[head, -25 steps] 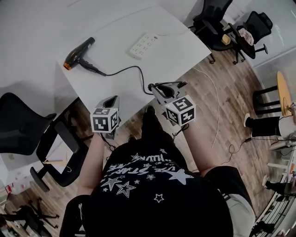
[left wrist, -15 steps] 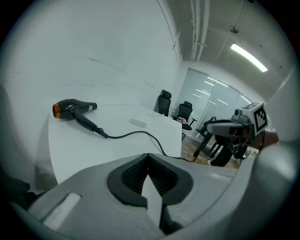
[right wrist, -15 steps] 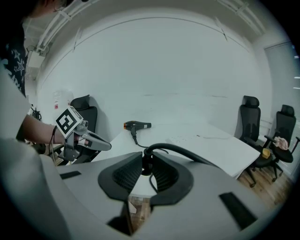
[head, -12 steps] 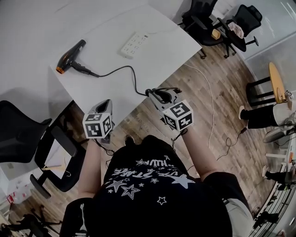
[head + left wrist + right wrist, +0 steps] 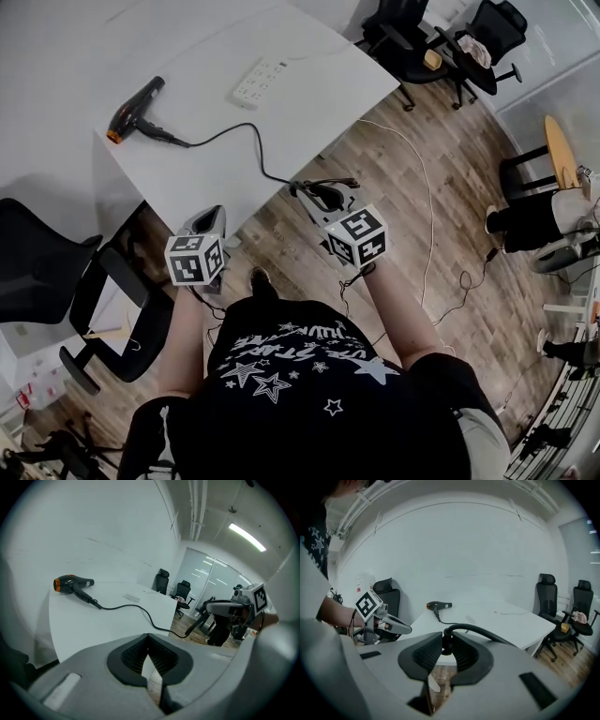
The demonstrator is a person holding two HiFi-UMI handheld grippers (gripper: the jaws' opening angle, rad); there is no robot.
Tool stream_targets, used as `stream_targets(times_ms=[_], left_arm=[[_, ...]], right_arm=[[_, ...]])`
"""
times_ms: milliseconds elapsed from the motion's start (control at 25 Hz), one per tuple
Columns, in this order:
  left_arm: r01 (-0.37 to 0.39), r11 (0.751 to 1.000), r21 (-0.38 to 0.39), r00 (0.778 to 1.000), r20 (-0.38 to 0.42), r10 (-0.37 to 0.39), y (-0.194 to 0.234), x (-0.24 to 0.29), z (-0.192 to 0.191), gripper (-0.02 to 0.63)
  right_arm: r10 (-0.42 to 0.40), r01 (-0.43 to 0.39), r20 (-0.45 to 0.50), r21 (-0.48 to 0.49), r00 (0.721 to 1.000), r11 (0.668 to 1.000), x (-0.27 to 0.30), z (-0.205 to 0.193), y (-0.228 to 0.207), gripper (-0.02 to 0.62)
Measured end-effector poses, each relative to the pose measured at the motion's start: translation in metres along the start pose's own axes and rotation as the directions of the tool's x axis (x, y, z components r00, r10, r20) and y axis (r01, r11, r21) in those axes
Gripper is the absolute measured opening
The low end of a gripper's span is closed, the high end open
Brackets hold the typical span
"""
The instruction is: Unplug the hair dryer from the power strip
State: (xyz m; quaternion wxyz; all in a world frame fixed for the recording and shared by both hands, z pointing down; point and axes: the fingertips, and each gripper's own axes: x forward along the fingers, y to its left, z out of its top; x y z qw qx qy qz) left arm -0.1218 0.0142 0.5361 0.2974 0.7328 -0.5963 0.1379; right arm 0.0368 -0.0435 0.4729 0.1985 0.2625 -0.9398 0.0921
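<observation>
The hair dryer (image 5: pixel 131 108) is lying at the left end of the table (image 5: pixel 309 56). The left gripper (image 5: pixel 149 656) is hanging closed and empty, since it is not needed. The power strip (image 5: pixel 260 82) is sitting free of any plug. The right gripper (image 5: pixel 443 651) is clamping the plug (image 5: pixel 446 637) beyond the table edge, keeping the cord (image 5: pixel 246 141) clear.

Black office chairs (image 5: pixel 417 42) stand on the wood floor (image 5: pixel 469 159) beyond the white table (image 5: pixel 319 103), another chair (image 5: pixel 42 267) beside it.
</observation>
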Motion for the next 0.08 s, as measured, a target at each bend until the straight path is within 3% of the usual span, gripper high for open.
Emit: stream_targets(times_ms=[80], left_arm=[[-0.004, 1.0, -0.004, 1.0, 0.004, 0.004, -0.0136, -0.0061, -0.0067, 0.008]], right_arm=[[0.001, -0.001, 0.01, 0.005, 1.0, 1.0, -0.0129, -0.0034, 0.0017, 0.074]])
